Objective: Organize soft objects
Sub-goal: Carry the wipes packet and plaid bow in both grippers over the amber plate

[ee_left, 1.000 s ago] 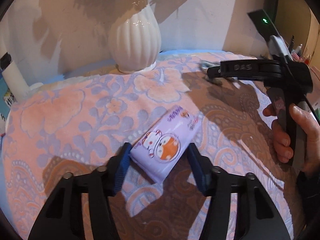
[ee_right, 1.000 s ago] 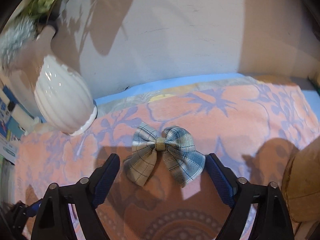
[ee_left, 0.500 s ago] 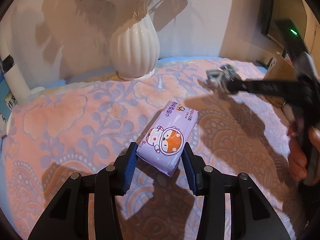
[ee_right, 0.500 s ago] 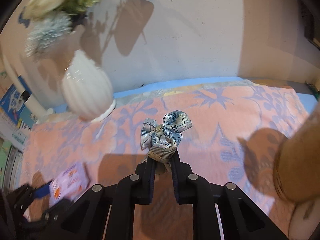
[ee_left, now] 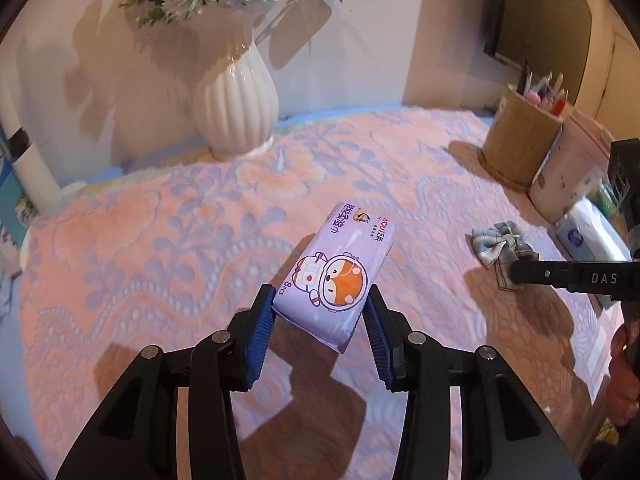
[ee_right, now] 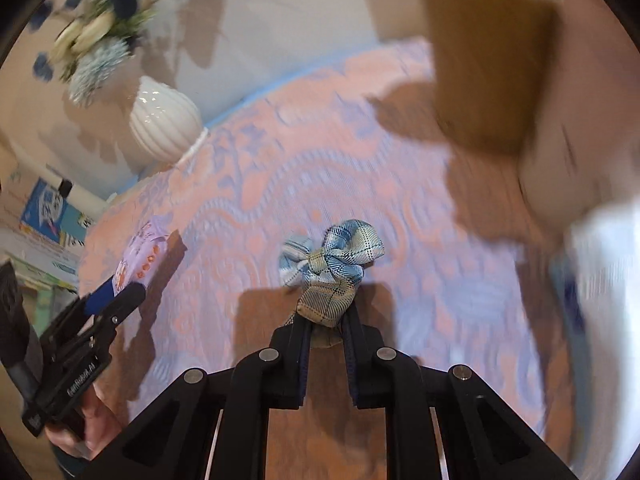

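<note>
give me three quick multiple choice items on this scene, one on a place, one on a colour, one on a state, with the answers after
1. Where does the white ribbed vase stand?
A. at the back of the cloth, by the wall
B. beside the brown pen holder
C. on the purple packet

2. What colour is the cartoon-printed tissue packet?
A. green
B. purple
C. red

3. What is the state of the right gripper?
A. wide open over the cloth
B. shut on the blue plaid fabric bow
C. shut on nothing

Answers: 1 A, the vase sits at the far edge of the pink patterned cloth against the wall. 2 B, its wrapper is lilac purple. 3 B, the bow's tail is pinched between the pads.
</note>
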